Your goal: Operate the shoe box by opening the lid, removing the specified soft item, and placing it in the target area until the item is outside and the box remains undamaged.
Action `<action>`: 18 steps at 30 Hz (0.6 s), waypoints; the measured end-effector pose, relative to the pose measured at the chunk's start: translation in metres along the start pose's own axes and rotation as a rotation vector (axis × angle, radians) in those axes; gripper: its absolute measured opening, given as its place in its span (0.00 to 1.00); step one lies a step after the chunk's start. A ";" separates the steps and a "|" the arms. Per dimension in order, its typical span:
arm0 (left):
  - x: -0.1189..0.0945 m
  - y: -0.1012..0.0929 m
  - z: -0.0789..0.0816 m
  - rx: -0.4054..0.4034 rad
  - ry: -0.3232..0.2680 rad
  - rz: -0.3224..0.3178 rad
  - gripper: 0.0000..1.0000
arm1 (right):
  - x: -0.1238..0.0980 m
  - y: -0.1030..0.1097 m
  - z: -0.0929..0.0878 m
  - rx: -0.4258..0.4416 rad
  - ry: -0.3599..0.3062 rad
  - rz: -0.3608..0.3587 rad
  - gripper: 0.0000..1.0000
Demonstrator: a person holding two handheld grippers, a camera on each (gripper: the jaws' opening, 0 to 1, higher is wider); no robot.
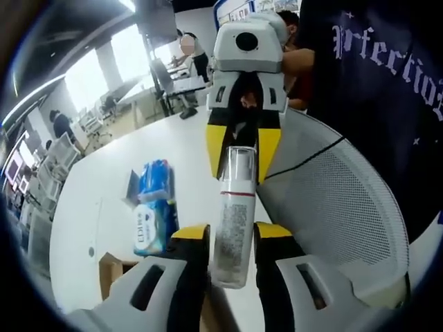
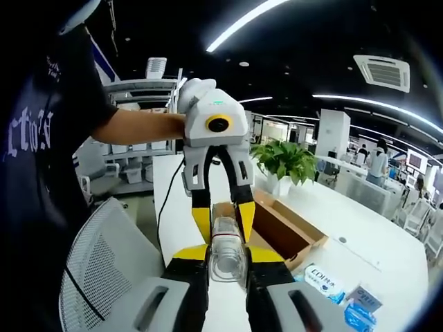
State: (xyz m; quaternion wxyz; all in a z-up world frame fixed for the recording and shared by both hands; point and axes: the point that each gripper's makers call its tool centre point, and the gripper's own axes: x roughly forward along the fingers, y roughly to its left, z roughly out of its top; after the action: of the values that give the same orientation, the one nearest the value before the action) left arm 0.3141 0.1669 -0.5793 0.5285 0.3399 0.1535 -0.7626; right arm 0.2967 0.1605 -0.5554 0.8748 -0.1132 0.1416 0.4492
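A clear bottle (image 1: 234,221) with a white label, a red band and a see-through cap is held in the air between both grippers. My left gripper (image 1: 232,232) is shut on its lower end. My right gripper (image 1: 242,149) reaches in from above and is shut on the cap end. In the right gripper view I look at the bottle (image 2: 228,257) end-on inside the right gripper (image 2: 228,254), with the left gripper (image 2: 223,218) closed on it just beyond. The open cardboard shoe box (image 2: 299,234) lies on the white table (image 2: 374,242); one corner of the box (image 1: 109,268) shows below the bottle.
Blue tissue packs (image 1: 152,207) lie on the table (image 1: 104,187) beside the box, and appear again as tissue packs (image 2: 325,281) near the front edge. A white mesh chair (image 1: 339,200) stands close under the grippers. A person in a dark T-shirt (image 1: 387,83) is beside it. A potted plant (image 2: 284,160) stands behind the box.
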 end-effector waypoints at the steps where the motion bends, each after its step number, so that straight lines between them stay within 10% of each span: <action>1: 0.000 0.002 0.000 0.002 0.000 0.010 0.28 | 0.000 0.000 0.000 -0.001 0.001 -0.001 0.14; 18: -0.002 0.001 -0.002 -0.034 -0.022 0.037 0.44 | 0.003 0.001 0.003 0.004 0.000 0.009 0.14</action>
State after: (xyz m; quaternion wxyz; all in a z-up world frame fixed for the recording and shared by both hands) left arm 0.3160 0.1691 -0.5789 0.5498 0.3252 0.1541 -0.7538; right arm 0.2977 0.1643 -0.5537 0.8731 -0.1108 0.1429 0.4528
